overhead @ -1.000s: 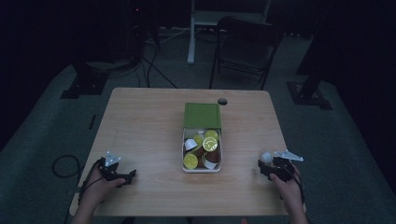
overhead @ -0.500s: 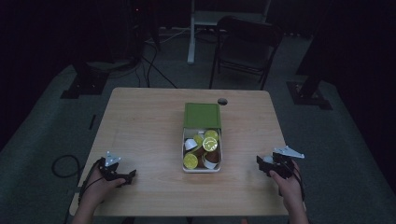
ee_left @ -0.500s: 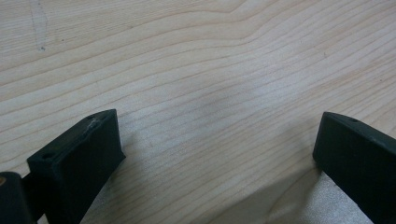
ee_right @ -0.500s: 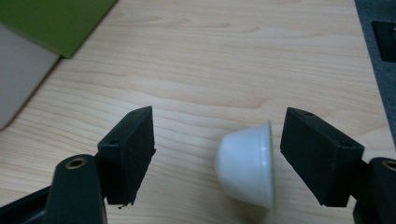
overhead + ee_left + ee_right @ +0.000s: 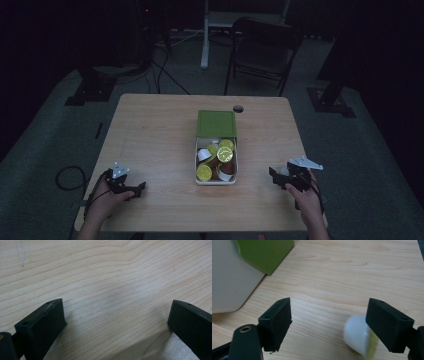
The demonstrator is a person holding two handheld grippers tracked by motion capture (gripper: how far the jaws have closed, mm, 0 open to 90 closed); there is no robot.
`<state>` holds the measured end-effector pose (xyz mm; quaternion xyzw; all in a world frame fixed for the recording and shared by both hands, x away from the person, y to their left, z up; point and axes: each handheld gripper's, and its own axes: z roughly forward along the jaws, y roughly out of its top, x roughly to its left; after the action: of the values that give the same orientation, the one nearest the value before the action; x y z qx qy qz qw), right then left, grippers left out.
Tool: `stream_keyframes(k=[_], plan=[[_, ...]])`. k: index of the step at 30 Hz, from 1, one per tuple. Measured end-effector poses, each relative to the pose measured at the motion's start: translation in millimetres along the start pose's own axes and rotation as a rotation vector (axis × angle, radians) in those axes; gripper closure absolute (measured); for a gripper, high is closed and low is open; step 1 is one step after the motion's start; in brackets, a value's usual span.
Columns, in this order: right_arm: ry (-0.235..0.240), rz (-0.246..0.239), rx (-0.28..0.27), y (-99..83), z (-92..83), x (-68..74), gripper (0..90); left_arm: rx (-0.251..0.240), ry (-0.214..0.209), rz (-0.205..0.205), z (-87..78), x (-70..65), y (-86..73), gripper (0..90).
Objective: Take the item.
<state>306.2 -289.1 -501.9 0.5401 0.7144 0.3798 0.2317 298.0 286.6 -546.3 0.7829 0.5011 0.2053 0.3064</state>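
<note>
1. Dim room; wooden table [image 5: 160,130] with one folding chair [image 5: 260,50] beyond at 12 o'clock.
2. One open box [image 5: 216,150], green lid [image 5: 216,124] raised, sits mid-table; about six capsules [image 5: 217,162] show inside, some overlapping.
3. Right gripper [image 5: 328,322] at 4 o'clock: jaws have just been opening, wide apart; one white capsule [image 5: 358,338] lies loose on the table against its right-hand jaw.
4. Left gripper [image 5: 115,320] at 8 o'clock: jaws spread, holding nothing.

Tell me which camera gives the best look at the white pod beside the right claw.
The right gripper view: the white pod lies on its side on the table, close up, against one finger of the open right claw, slightly blurred. In the high view it is a pale speck at that claw.
</note>
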Motion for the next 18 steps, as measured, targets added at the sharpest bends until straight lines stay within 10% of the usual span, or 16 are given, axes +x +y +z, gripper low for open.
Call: stream_keyframes(k=[18], plan=[[0.178,-0.089,-0.003,1.1,3.7,24.8,17.0,0.001,0.000,-0.001,0.0,0.0,0.2,1.4]])
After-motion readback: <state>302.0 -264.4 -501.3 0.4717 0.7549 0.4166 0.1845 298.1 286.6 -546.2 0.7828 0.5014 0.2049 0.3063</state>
